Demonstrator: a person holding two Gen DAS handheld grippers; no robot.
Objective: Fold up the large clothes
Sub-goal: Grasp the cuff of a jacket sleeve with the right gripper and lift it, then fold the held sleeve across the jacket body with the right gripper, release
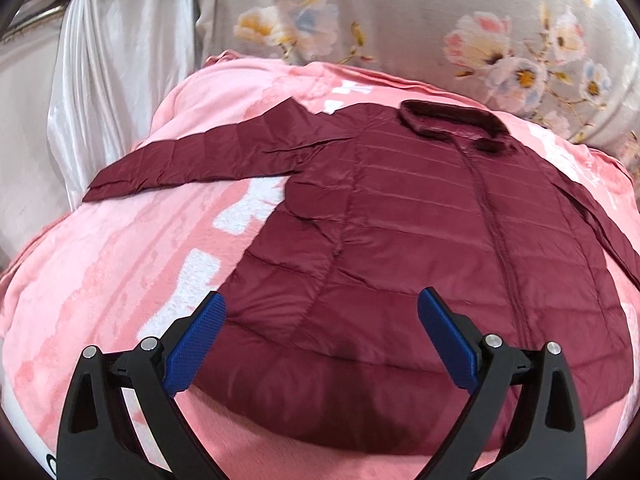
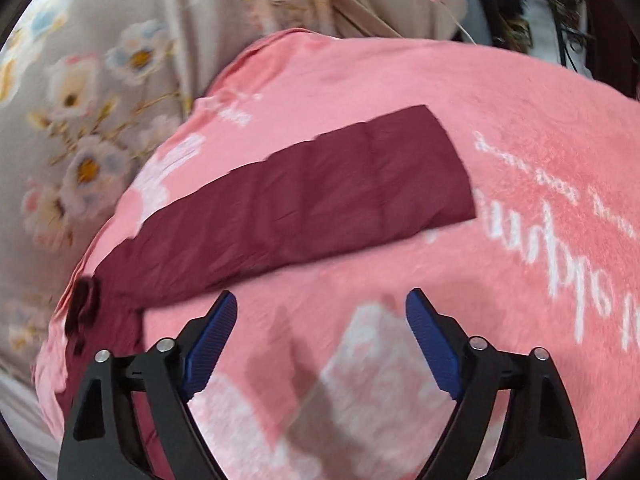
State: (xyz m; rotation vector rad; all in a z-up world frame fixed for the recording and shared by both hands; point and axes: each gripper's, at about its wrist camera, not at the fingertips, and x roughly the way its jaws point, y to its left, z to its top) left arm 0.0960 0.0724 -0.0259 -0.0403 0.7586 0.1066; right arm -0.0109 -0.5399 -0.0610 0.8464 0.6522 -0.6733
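The maroon quilted jacket [image 1: 400,216] is seen spread flat, front up, on a pink blanket [image 1: 100,280] with white markings. Nearest the left wrist camera, the left gripper [image 1: 320,308] is held with its jaws standing wide apart; nothing is gripped between its blue pads [image 1: 196,344], and the jacket's hem is seen just beyond and partly between them, with a strip of blanket below the hem. Whether the pads touch the cloth cannot be told. Farther off, the closed front seam is seen running up the body to the dark collar [image 1: 452,124] at the far end, and one sleeve [image 1: 192,160] is laid out straight to the left, away from the jaws. In the right wrist view, which is blurred, the right gripper [image 2: 320,304] is also shown with its jaws well open and empty; only pink blanket lies between its pads [image 2: 212,344]. The other sleeve [image 2: 304,208] is stretched across the blanket just beyond the fingertips, its cuff to the right, and a part of the jacket body is glimpsed at the lower left beside the left finger. Behind the blanket, a grey floral bedspread [image 1: 400,12] is seen, and pale satin drapery [image 1: 120,60] hangs at the far left.
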